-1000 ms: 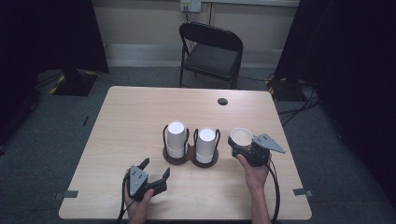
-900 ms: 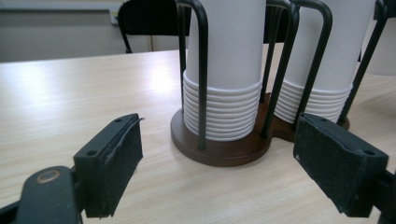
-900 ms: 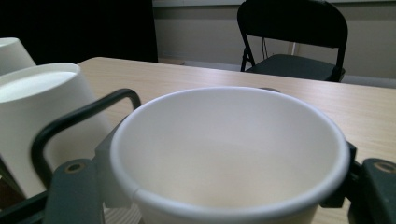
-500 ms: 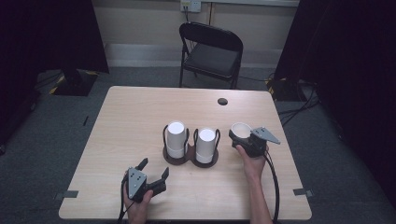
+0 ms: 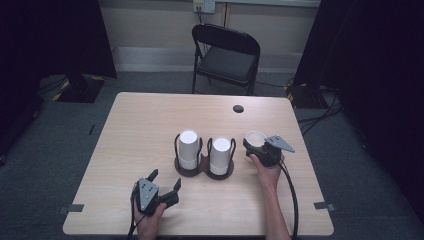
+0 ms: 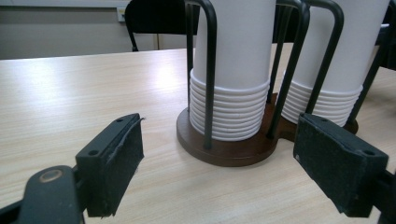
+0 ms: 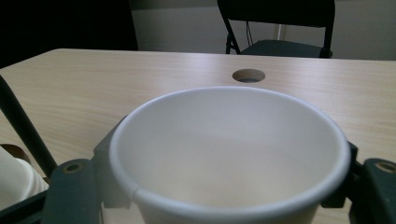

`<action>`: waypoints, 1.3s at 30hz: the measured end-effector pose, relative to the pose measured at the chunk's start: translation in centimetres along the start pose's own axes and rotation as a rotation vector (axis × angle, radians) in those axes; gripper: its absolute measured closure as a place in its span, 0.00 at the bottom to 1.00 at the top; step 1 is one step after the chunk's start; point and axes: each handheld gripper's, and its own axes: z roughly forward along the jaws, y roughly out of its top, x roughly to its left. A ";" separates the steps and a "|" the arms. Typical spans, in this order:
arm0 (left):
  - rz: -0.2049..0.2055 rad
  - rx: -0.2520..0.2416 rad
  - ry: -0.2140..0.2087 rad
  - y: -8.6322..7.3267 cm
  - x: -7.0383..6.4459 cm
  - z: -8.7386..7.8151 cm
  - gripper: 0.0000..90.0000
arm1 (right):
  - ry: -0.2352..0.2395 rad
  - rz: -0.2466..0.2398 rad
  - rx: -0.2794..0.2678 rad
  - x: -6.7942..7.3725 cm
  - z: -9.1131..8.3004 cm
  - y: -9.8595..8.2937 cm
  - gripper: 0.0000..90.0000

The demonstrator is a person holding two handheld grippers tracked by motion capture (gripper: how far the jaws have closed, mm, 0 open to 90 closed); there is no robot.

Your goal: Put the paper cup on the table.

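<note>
Two stacks of white paper cups (image 5: 189, 148) (image 5: 220, 154) stand upside down in a dark wire holder with a brown base (image 5: 203, 170) at the table's middle; the left stack (image 6: 233, 79) and the holder's base (image 6: 233, 149) loom close in the left gripper view. My left gripper (image 5: 164, 181) (image 6: 219, 163) rests near the front edge, open, jaws wide apart, pointing at the holder. My right gripper (image 5: 254, 142) is shut on a single upright white cup (image 5: 255, 137) (image 7: 229, 149), just right of the holder; its jaws clasp the cup's sides.
The light wooden table (image 5: 145, 125) has a round cable hole (image 5: 238, 108) (image 7: 248, 75) at the back right. A black folding chair (image 5: 226, 55) stands behind the table. Cables trail from both grippers toward the front edge.
My right gripper with the cup has moved slightly left and forward, closer to the holder. The left gripper has stayed in place.
</note>
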 end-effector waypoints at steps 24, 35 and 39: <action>-0.038 -0.019 0.026 -0.1 0.2 -0.2 0.17 | -0.013 -0.052 0.068 0.6 -1.4 -0.7 0.27; -0.040 -0.022 0.024 -0.1 0.3 -0.2 0.17 | 0.023 0.005 0.093 0.4 -1.3 -0.7 0.23; -0.043 -0.021 0.023 -0.1 0.3 -0.2 0.17 | 0.029 0.031 0.110 0.3 -1.2 -0.9 0.19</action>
